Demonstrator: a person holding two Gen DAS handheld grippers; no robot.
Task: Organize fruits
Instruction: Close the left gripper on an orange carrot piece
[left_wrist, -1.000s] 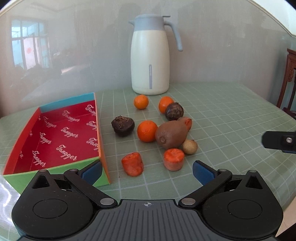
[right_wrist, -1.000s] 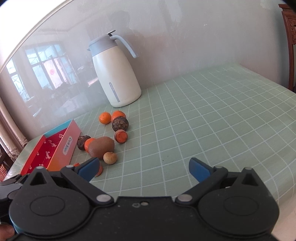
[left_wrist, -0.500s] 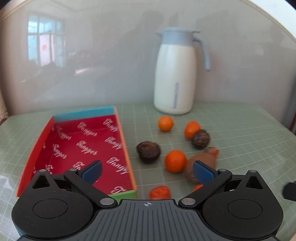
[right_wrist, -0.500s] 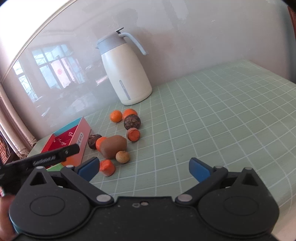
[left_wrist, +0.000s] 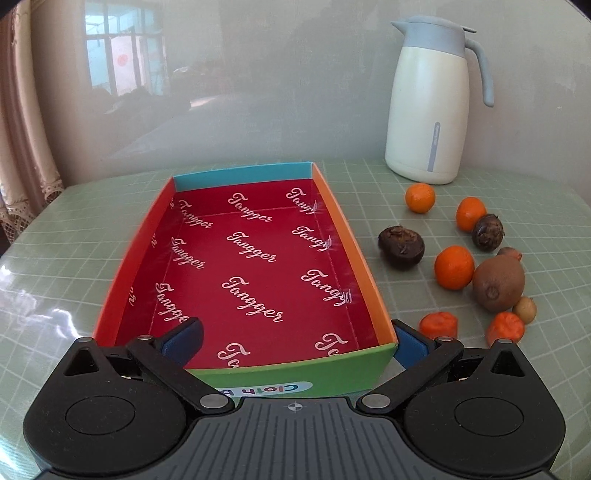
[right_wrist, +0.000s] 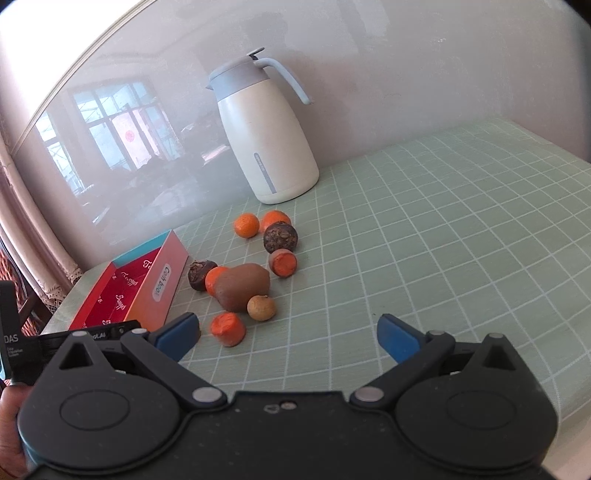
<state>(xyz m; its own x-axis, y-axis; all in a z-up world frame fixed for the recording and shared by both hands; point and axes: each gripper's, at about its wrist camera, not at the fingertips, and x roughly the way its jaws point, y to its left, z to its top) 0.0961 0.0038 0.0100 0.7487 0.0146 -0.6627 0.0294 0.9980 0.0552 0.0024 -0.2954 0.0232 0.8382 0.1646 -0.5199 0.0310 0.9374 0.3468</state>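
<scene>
The open box (left_wrist: 354, 251), red inside with coloured walls, fills the middle of the left wrist view. My left gripper (left_wrist: 295, 339) is open at its near end, one finger over the red floor and the other outside the right wall. To the box's right lie three mandarins (left_wrist: 454, 267), two dark round fruits (left_wrist: 401, 246), a brown kiwi (left_wrist: 498, 282), a small longan (left_wrist: 524, 309) and orange carrot pieces (left_wrist: 439, 325). My right gripper (right_wrist: 288, 332) is open and holds nothing. It hovers just short of a carrot piece (right_wrist: 228, 328), the longan (right_wrist: 261, 307) and the kiwi (right_wrist: 242, 288).
A tall cream jug (left_wrist: 430, 110) with a grey-blue lid stands behind the fruit by the wall. The green checked tablecloth (right_wrist: 443, 240) stretches to the right. The box (right_wrist: 159, 288) and a hand (right_wrist: 9, 424) on the left tool sit at the right wrist view's left edge.
My left gripper has swung left from the fruit to the box and closed in on its near end. The right gripper has moved nearer to the fruit pile.
</scene>
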